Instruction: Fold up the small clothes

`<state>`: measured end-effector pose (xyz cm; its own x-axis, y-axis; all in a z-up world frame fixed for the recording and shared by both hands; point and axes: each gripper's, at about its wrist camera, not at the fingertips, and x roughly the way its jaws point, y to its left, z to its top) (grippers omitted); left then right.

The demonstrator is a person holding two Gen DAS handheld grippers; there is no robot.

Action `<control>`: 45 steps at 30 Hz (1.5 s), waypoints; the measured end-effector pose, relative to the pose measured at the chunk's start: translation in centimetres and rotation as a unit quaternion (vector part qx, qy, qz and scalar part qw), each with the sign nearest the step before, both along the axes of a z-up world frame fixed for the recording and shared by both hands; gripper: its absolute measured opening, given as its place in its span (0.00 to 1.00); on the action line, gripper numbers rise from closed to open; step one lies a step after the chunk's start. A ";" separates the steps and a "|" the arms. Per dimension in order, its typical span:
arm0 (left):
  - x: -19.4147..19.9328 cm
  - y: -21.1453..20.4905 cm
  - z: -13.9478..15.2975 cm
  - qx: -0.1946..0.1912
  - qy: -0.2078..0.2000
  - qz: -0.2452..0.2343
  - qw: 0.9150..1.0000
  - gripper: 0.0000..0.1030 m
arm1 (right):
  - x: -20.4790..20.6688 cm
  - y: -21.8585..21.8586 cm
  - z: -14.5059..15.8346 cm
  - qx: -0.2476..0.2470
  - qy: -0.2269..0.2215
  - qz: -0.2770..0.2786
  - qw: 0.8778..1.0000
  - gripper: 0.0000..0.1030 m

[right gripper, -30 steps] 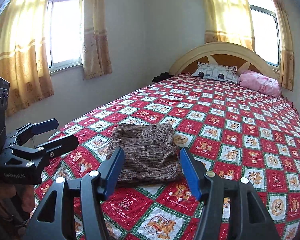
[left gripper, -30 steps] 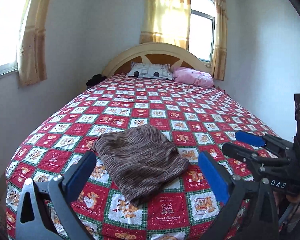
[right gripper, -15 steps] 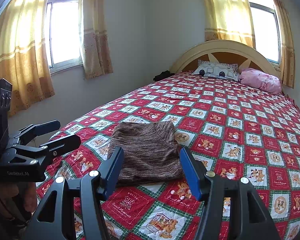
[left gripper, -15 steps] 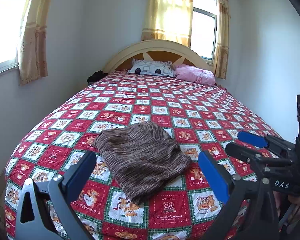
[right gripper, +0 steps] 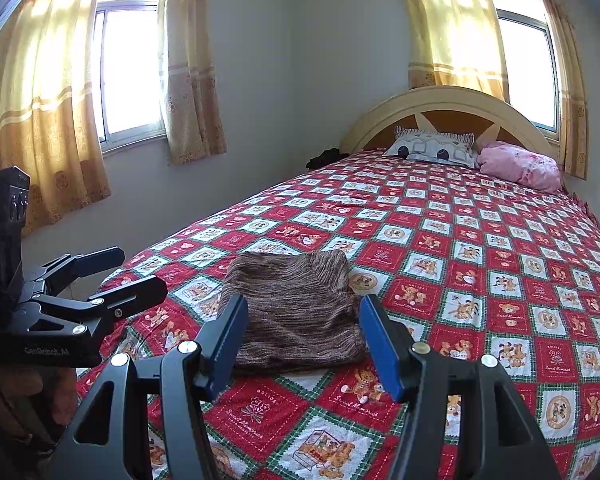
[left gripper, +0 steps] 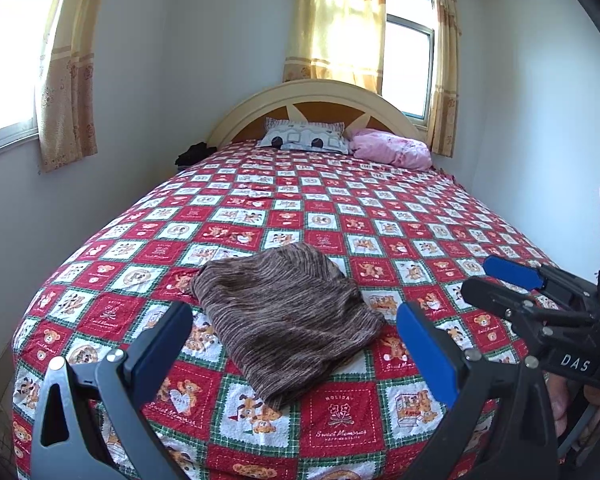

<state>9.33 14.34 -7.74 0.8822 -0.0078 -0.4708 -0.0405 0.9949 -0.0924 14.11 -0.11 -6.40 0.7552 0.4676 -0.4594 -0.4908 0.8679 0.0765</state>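
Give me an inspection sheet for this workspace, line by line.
Surface: bed covered by a red, white and green checked bear-print bedspread.
Job's things: brown striped knit garment, folded, lying flat near the foot of the bed.
Clutter: grey patterned pillow, pink pillow, dark bundle by the headboard.
Grippers: left gripper open, holding nothing; right gripper open, holding nothing; both short of the garment.
Cables: nothing seen.
Surroundings: cream arched headboard, yellow curtains, bright windows.
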 end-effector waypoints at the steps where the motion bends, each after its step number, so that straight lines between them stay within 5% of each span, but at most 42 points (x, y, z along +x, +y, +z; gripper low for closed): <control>1: 0.0 0.1 0.0 0.000 0.001 0.000 1.000 1.00 | 0.0 -0.1 0.0 0.001 -0.001 0.000 1.000 0.58; 20: 0.5 0.7 0.0 -0.023 0.024 -0.002 0.999 1.00 | -0.8 -0.6 0.4 0.007 -0.012 -0.004 1.000 0.58; 25: 0.7 0.2 0.0 0.011 0.027 0.021 0.999 1.00 | -0.8 -0.7 0.5 0.009 -0.013 -0.005 1.000 0.58; 45: -0.4 0.8 0.7 0.014 -0.025 0.035 0.999 1.00 | -1.9 -1.7 1.9 0.034 -0.044 -0.011 0.998 0.58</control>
<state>8.92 15.16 -7.06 0.9024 0.0665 -0.4257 -0.1055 0.9920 -0.0687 12.24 -1.77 -4.51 0.8016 0.4781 -0.3590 -0.4788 0.8729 0.0936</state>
